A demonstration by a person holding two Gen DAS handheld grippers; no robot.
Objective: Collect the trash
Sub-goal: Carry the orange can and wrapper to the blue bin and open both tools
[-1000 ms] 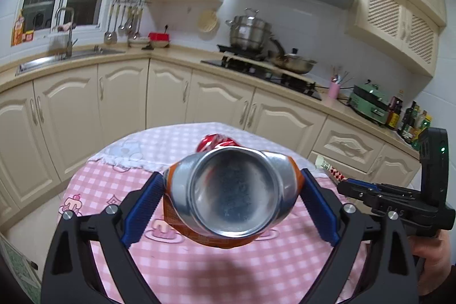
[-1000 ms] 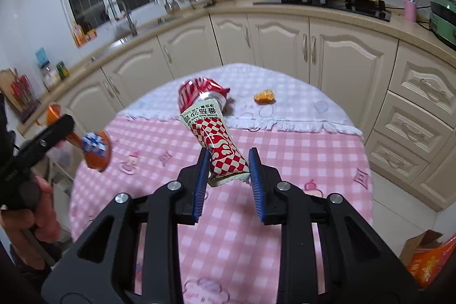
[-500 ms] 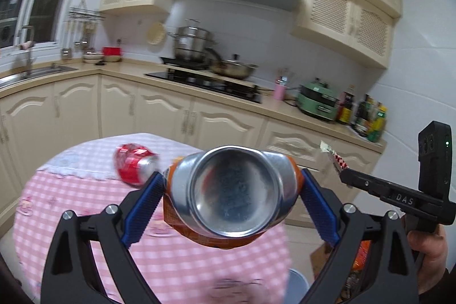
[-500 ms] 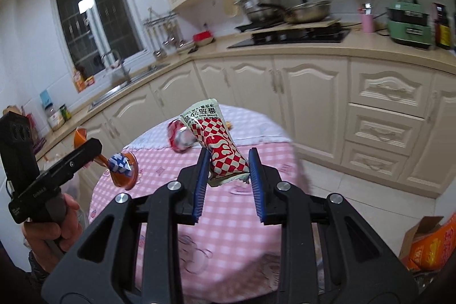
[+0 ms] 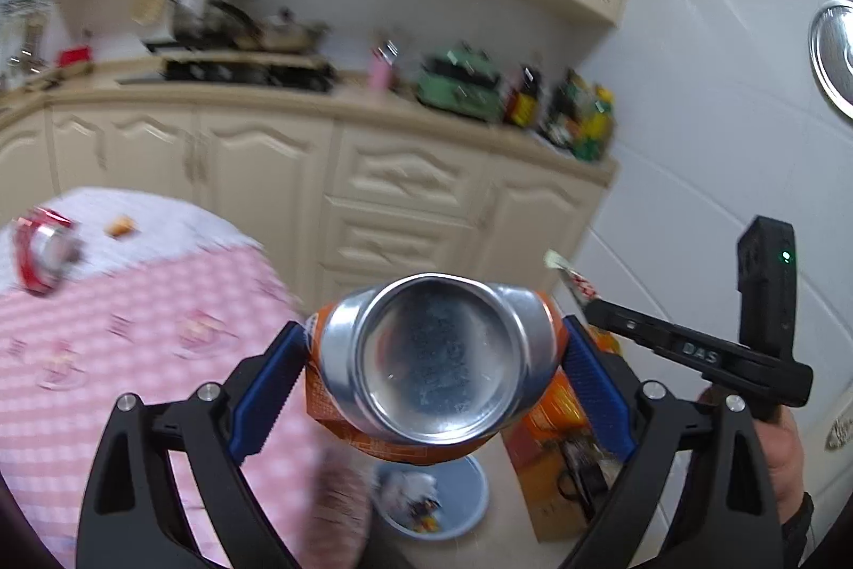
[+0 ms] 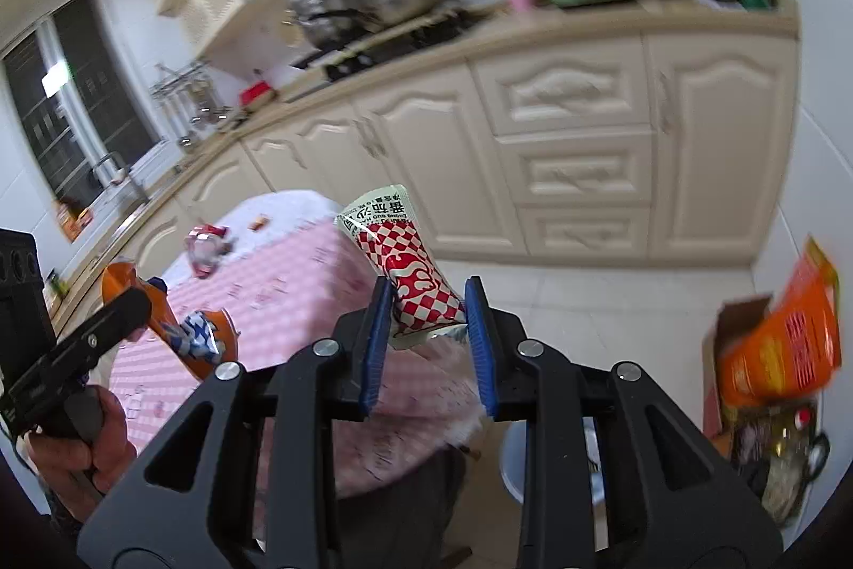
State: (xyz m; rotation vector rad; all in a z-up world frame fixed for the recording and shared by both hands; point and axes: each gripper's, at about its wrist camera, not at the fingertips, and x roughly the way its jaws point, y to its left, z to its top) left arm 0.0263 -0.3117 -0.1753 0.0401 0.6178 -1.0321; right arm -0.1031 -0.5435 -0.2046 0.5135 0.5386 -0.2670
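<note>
Left hand-held gripper (image 5: 434,358): I am clamping an orange drink can (image 5: 434,355) across its side wall, its concave base facing the camera. The can is looking partly crushed and is behaving as light, thin metal, smooth enough to slide; a grip low across the body between the blue pads (image 5: 266,390) is suiting it better than the rounded rim.

Right hand-held gripper (image 6: 429,321): I am pinching the lower end of a red-and-white checked snack wrapper (image 6: 405,270), which is standing up limp and weightless, a soft film that is holding only by its pinched end.

Remaining trash: a red crushed can (image 5: 40,251) and a small orange scrap (image 5: 120,226) are lying on the pink checked surface (image 5: 133,355), well apart from both tools.

Clearance: I am carrying both loads past the surface's rounded edge, over open tiled floor (image 6: 613,302). A round bin (image 5: 432,497), probably the target though blurred, is sitting below the can, just beside a cardboard box (image 5: 560,451) and near the cabinets (image 5: 405,195); the box edge is narrowing the drop.
</note>
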